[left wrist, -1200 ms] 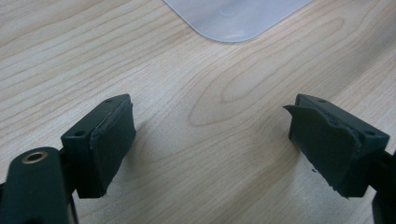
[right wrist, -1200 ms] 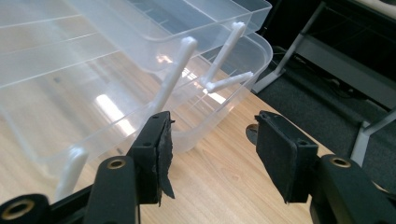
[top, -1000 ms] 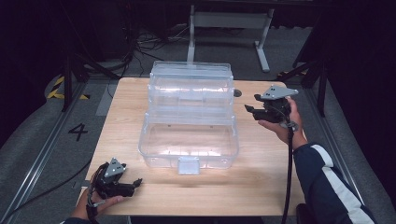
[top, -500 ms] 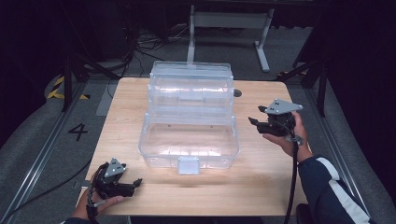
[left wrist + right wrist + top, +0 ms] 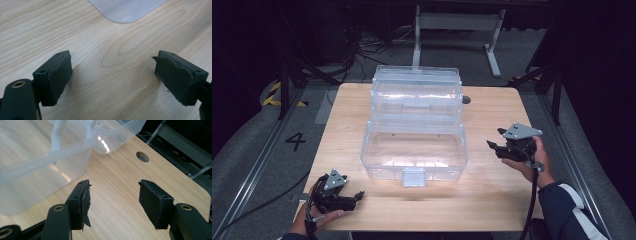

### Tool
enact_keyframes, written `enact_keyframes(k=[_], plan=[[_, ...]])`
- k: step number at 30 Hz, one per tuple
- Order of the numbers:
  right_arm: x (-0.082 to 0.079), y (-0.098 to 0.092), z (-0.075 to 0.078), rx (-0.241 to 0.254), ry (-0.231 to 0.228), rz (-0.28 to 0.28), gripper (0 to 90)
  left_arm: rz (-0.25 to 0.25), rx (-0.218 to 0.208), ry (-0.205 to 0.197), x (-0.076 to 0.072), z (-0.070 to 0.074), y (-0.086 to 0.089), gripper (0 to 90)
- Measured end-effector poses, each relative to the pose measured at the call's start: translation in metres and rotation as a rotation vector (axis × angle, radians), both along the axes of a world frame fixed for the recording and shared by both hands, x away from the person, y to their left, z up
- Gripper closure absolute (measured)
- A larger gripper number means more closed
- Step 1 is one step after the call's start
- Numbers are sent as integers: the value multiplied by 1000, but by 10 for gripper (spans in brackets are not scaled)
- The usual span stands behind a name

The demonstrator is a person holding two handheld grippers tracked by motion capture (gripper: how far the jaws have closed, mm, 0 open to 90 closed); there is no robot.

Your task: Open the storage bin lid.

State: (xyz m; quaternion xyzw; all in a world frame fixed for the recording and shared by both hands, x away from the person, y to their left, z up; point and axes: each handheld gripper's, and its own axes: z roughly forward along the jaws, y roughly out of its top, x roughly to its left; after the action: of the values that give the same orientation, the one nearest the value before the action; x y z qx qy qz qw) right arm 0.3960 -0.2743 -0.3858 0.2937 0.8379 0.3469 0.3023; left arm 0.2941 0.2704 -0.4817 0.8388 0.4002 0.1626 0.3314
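A clear plastic box (image 5: 414, 150) stands in the middle of the wooden table (image 5: 497, 195); its lid (image 5: 416, 92) is swung back and upright, and a latch tab (image 5: 414, 176) faces the front. My left gripper (image 5: 358, 196) rests on the table at the front left, open, with bare wood between its jaws (image 5: 112, 77); a corner of the box (image 5: 127, 8) lies ahead of it. My right gripper (image 5: 493, 138) hovers to the right of the box, pointing at its side wall (image 5: 37, 170). It is open (image 5: 113, 200) and holds nothing.
A round cable hole (image 5: 466, 99) is cut in the table behind the box on the right; it also lies ahead of the right gripper (image 5: 142, 156). Dark floor, cables and a metal stand (image 5: 457, 22) lie beyond the far edge.
My right hand has come toward the front edge and lower, along the box's right side. The left gripper and the box have not moved.
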Motion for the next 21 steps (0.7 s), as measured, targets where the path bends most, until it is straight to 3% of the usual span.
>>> enact_keyframes(k=[11, 21], plan=[[-16, -16, -22, -27, 37, -36, 407, 0, 0, 0, 0, 0, 0, 148], [-31, -24, -44, -11, 84, -36, 406, -4, 3, 0, 0, 0, 0, 148]])
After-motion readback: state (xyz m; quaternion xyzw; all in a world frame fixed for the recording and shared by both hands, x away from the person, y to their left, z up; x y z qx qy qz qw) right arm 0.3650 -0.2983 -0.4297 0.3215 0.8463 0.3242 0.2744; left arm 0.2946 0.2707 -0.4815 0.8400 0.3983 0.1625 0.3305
